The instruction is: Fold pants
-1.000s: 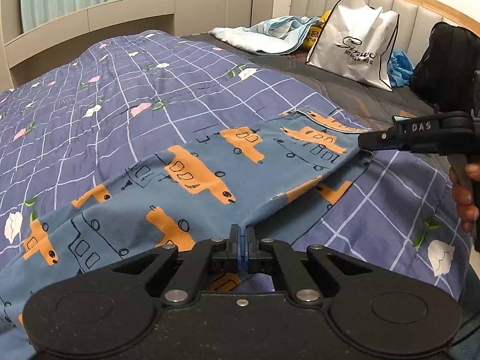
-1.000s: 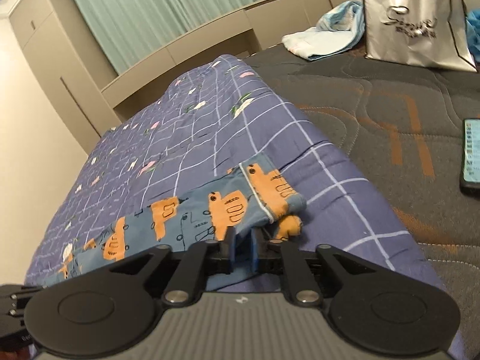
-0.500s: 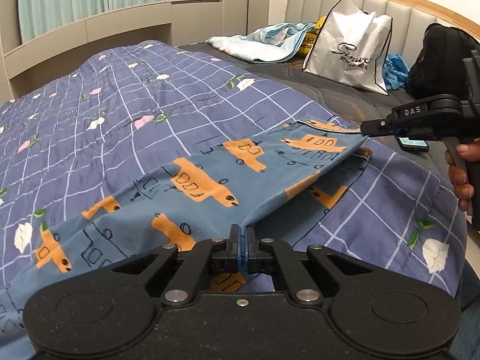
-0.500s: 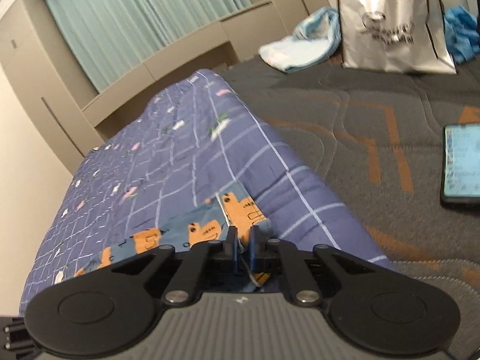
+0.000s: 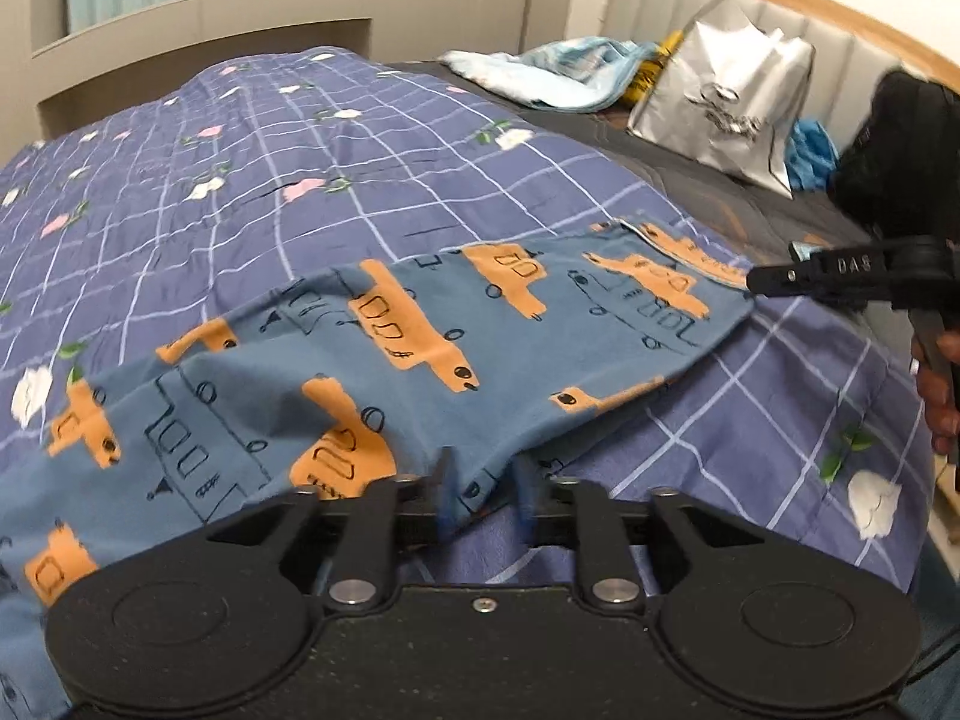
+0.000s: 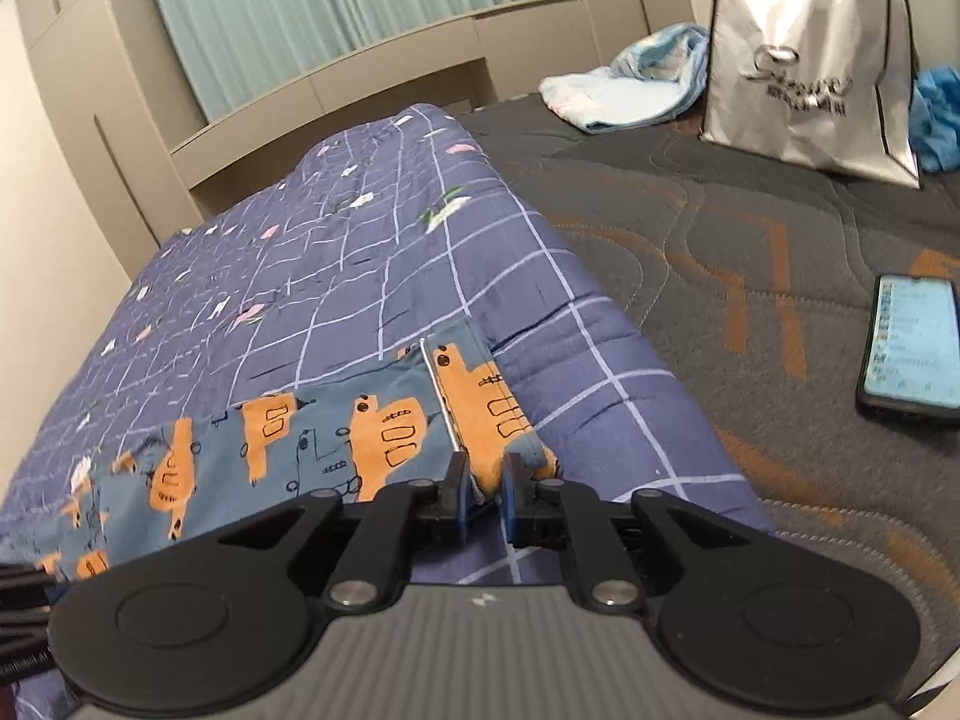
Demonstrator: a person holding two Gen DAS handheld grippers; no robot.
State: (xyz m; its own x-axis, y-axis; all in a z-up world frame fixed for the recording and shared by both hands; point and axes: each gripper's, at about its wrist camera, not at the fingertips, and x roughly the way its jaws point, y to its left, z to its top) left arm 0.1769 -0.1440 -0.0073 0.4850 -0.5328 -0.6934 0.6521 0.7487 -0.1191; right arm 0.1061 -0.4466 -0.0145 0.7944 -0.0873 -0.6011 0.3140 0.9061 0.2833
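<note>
The pants (image 5: 420,360) are blue with orange truck prints. They lie spread across a purple checked quilt (image 5: 300,138). My left gripper (image 5: 483,495) is open, its jaws parted around the near fabric edge. My right gripper (image 6: 480,486) is also open, its jaws apart on either side of the waistband corner (image 6: 480,402). The right gripper also shows in the left wrist view (image 5: 780,285) at the far right end of the pants (image 6: 270,438).
A dark grey mattress (image 6: 720,252) lies right of the quilt with a phone (image 6: 909,348) on it. A silver shopping bag (image 5: 729,114), a light blue cloth (image 5: 558,75) and a black bag (image 5: 906,144) sit near the headboard.
Both grippers were shut on the pants and have opened. The lifted fabric edge has dropped flat onto the quilt.
</note>
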